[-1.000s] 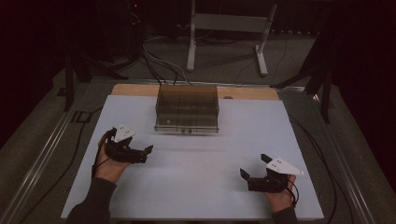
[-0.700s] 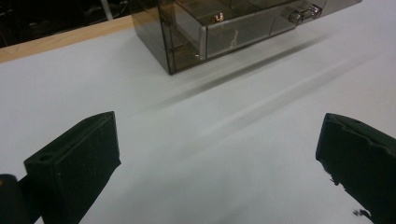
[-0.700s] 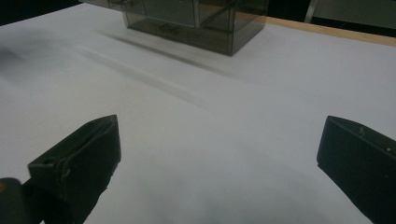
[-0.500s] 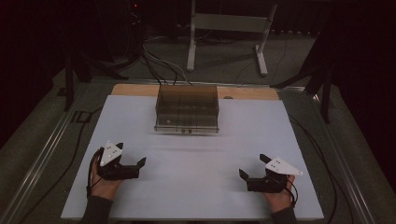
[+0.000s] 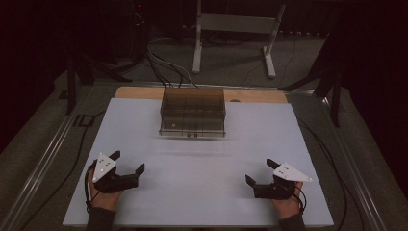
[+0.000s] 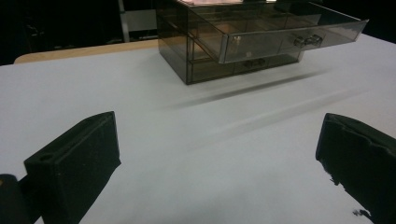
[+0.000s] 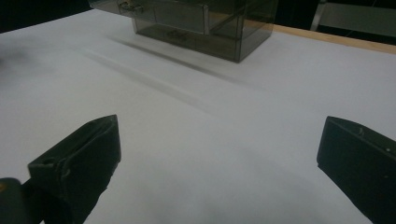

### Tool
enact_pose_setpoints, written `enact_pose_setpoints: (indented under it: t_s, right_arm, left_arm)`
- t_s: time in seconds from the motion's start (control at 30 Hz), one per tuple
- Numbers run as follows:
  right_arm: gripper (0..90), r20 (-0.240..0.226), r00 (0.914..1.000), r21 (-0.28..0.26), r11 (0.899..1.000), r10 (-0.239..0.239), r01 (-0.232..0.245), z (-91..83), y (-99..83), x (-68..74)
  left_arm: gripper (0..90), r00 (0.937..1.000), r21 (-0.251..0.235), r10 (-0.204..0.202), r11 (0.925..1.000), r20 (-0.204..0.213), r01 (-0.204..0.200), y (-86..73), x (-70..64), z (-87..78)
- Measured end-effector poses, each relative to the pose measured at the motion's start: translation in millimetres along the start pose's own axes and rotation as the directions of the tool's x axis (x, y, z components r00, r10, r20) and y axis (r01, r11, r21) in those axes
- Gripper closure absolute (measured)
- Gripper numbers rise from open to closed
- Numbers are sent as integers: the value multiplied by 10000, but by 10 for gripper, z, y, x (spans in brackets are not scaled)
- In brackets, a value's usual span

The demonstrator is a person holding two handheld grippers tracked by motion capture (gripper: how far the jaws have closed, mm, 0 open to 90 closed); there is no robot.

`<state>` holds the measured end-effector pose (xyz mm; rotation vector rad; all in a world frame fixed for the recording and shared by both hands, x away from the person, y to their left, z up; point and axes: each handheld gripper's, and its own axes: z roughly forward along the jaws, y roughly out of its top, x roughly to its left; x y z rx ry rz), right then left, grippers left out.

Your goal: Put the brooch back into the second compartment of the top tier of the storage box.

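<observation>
While both hands rest low, left tongs point(image 5: 127, 162) and right tongs point(image 5: 259, 171) gape empty; ahead, the smoky drawer box point(image 5: 193, 111) has its top drawer point(image 6: 280, 35) out, contents unclear.

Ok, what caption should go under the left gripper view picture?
Open left gripper faces a smoky drawer box, top drawer pulled out.

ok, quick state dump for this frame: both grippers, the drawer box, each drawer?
left gripper: open, holding nothing, low over the table near its front left.
right gripper: open, holding nothing, near the table's front right.
drawer box: upright at the back of the white table, smoky clear plastic.
top drawer: pulled out.
lower drawer: pushed in.
drawer contents: cannot tell.
</observation>
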<state>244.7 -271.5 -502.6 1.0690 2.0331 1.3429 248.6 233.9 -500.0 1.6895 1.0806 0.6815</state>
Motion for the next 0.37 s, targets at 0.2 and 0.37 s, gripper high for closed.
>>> enact_pose_setpoints:
  t_s: [0.2,0.37]
  right_arm:
    - [2,226,9996,-96,9998,150,-148,-51,-38,-25]
    - [2,281,9994,207,9996,194,-199,-15,-66,-55]
  left_arm:
    - [3,10000,-77,-46,10000,12,46,0,-5,-3]
    - [3,9998,135,-197,9997,-85,198,-6,16,15]
